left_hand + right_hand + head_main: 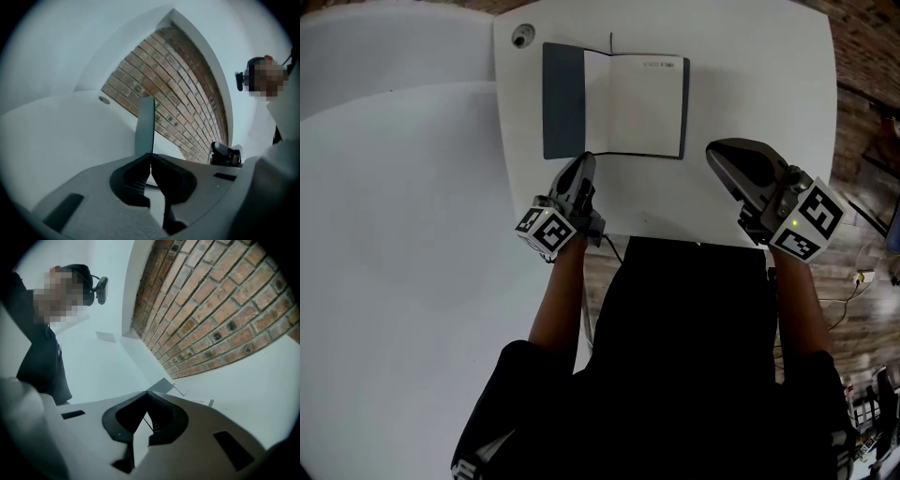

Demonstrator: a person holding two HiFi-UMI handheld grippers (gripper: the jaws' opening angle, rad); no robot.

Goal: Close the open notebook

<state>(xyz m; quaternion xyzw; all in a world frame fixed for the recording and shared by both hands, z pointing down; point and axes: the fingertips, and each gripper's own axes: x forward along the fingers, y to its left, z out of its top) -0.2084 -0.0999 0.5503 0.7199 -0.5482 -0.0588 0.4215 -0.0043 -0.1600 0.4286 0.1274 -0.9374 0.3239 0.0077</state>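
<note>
Only in the head view is the notebook (633,103) seen whole, laid open and flat on the far part of the white table (750,75), with a round fitting (522,36) beyond its left corner. The left gripper (584,162), rolled sideways, is held clenched at the notebook's near edge; whether anything is pinched cannot be told. The right gripper (717,155), clenched and empty, is held apart to the right.

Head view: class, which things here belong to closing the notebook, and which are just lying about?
Belong to the job:
- notebook, open, with its dark cover partly raised
- left tool, shut on the cover's near edge
- right tool, shut, off to the side

Just lying about:
- small round object near the far left corner of the table
</note>
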